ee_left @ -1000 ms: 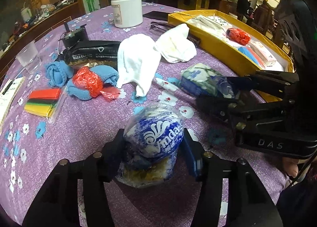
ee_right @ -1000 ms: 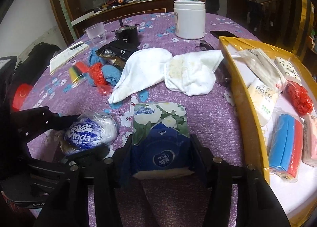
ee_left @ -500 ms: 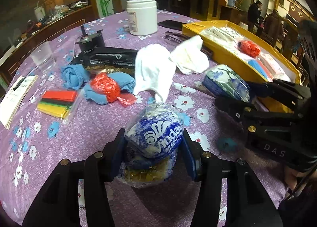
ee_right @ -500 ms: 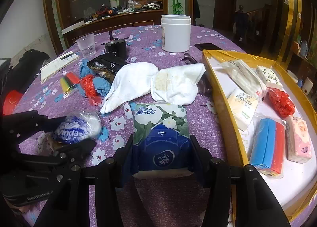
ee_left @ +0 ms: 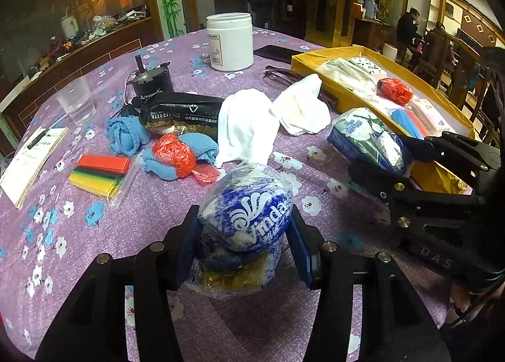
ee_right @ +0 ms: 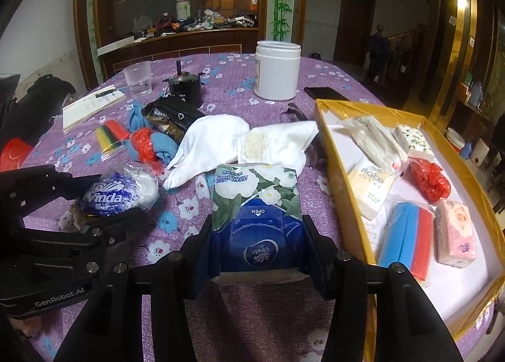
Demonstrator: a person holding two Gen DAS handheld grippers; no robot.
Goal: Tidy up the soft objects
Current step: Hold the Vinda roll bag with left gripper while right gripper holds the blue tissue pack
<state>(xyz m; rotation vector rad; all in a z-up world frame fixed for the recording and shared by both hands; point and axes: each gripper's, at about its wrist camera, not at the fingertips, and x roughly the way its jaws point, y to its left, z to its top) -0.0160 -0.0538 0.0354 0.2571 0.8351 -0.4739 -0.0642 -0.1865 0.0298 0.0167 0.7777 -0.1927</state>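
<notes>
Left wrist view: the left gripper is clamped on a crumpled blue-and-white Vinda tissue bundle in clear plastic wrap, printed logo facing up, held over the purple floral tablecloth. Its underside, showing yellow through the wrap, is partly hidden between the fingers. The right gripper grips a flat tissue pack with white flowers on green above a blue "OPEN" panel; the pack's near edge is cut off behind the fingers. It sits just left of the yellow tray, which contains further tissue packs; their small print is illegible.
</notes>
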